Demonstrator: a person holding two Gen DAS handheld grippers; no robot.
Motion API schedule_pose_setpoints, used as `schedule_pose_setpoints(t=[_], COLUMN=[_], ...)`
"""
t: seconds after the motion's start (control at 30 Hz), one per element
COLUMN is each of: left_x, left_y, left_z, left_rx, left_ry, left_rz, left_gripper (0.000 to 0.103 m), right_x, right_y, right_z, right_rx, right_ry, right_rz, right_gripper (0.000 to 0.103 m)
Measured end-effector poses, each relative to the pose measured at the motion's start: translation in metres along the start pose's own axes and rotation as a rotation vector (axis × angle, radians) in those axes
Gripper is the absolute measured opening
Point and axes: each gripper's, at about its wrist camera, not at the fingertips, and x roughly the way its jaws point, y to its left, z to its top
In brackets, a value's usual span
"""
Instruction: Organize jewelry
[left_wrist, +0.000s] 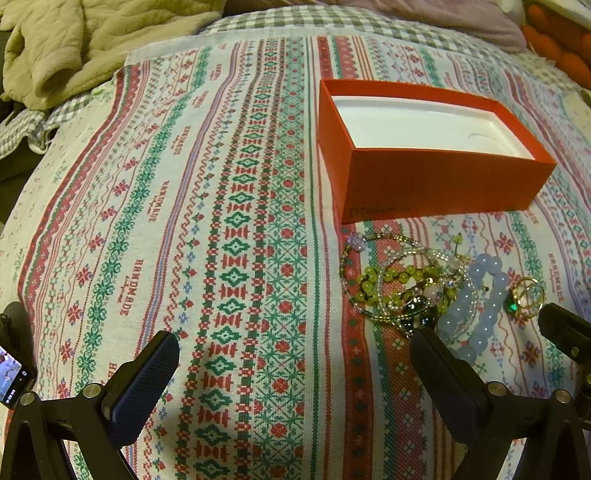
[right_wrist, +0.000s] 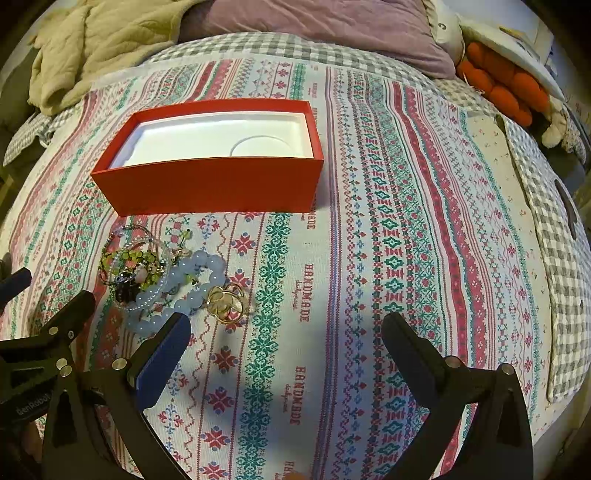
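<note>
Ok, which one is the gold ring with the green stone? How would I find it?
Find the open red box on the patterned cloth. Just in front of it lies a heap of beaded bracelets. The gold ring sits at the heap's right edge, beside the pale blue bracelet: shiny metal, not beads.

— Where does the box (right_wrist: 210, 184) sit?
— On the cloth (right_wrist: 369, 258), toward its far edge, its tray (right_wrist: 207, 142) inside.
— And the jewelry?
— Heaped just before the box's near wall: tangled bracelets (right_wrist: 133, 266) left, a beaded bracelet (right_wrist: 192, 280) beside them, rings (right_wrist: 229, 302) right. A blanket (right_wrist: 103, 40) lies behind, far left corner.
</note>
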Motion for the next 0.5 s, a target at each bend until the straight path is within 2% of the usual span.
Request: schedule_pose_setpoints(t=[0.5], left_x=[-0.0007], left_y=[-0.0006], left_z=[0.0031], left_rx=[0.004], left_ry=[0.016], left_rz=[-0.020], left_gripper=[0.103], right_x=[0.0001], right_y=[0.0000], right_z=[0.0000], right_rx=[-0.003], right_ry=[0.002], right_rz=[0.000], right_gripper=[0.103])
